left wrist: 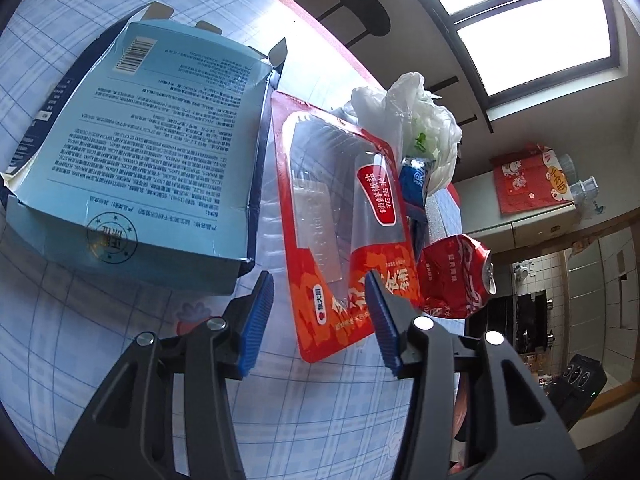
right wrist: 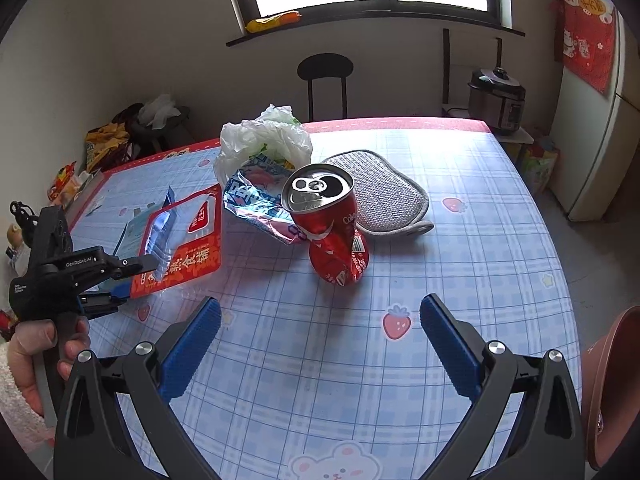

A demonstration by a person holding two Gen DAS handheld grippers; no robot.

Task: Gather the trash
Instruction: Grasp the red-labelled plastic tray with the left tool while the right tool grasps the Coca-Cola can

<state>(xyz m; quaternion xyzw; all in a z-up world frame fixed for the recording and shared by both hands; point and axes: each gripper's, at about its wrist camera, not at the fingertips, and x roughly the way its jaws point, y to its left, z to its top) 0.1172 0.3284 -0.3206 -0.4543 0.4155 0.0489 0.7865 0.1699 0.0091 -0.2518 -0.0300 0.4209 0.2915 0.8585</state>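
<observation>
Blue ribbed pads line the left hand-held gripper (left wrist: 320, 300), whose jaws stand apart just over the near end of a flat red plastic snack package with a clear window (left wrist: 340, 220); whether a pad touches it I cannot tell. That package lies on the bench (left wrist: 120, 360), which is covered in a blue checked cloth, between a torn light-blue cardboard box (left wrist: 140, 168) and a crushed red soda can (left wrist: 456, 276). Beyond the package sit a crumpled white plastic bag (left wrist: 416, 120) and a blue foil wrapper (left wrist: 416, 180). From the right wrist view, the right hand-held gripper (right wrist: 320, 332) hovers with its jaws wide apart and nothing between them, short of the dented red can (right wrist: 332, 224), which stands upright. Behind the can lie the blue foil wrapper (right wrist: 252, 204), the white bag (right wrist: 260, 136) and a grey woven mat (right wrist: 380, 192). At left, the left hand-held gripper (right wrist: 120, 280) reaches the red package (right wrist: 184, 248).
</observation>
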